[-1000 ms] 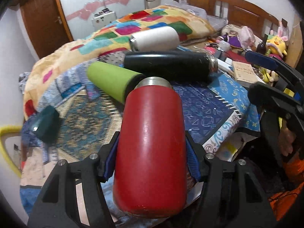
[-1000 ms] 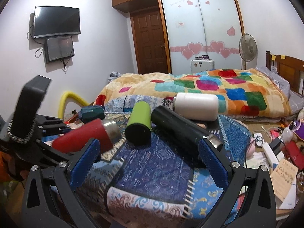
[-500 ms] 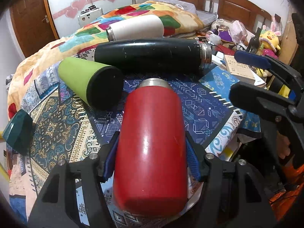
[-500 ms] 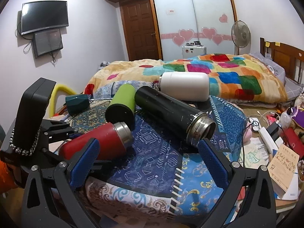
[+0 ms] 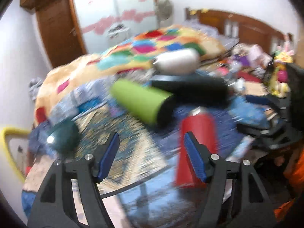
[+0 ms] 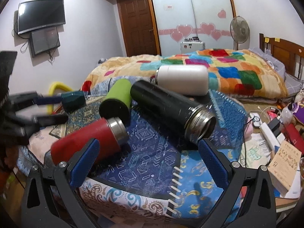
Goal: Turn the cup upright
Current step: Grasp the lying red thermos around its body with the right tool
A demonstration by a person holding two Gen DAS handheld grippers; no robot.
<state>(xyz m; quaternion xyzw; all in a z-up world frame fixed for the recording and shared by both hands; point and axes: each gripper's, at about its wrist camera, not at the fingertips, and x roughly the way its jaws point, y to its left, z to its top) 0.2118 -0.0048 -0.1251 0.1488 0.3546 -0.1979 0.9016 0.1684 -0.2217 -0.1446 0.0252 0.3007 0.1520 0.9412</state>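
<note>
Motion blur is spread across the left wrist view, while the right wrist view is sharp. In the blurred view the left gripper (image 5: 150, 154) is seen with its jaws set wide apart and nothing between them; the red cup (image 5: 197, 142) is placed just right of the right-hand jaw, outside the gap. In the sharp view the same red cup (image 6: 89, 142) is shown lying on its side at lower left on the patterned cloth (image 6: 152, 163) covering the counter, its steel rim pointed toward frame centre. The right gripper (image 6: 148, 161) is held with jaws wide open and empty. The left gripper (image 6: 47, 110) is seen blurred at the left edge of this view, apart from the red cup. Only the sharp view reveals the open steel mouth of the black flask (image 6: 171, 110); whether anything is inside cannot be told. The green cup (image 6: 117, 100), white flask (image 6: 182, 79) and dark teal cup (image 6: 74, 99) are also laid on their sides.
</note>
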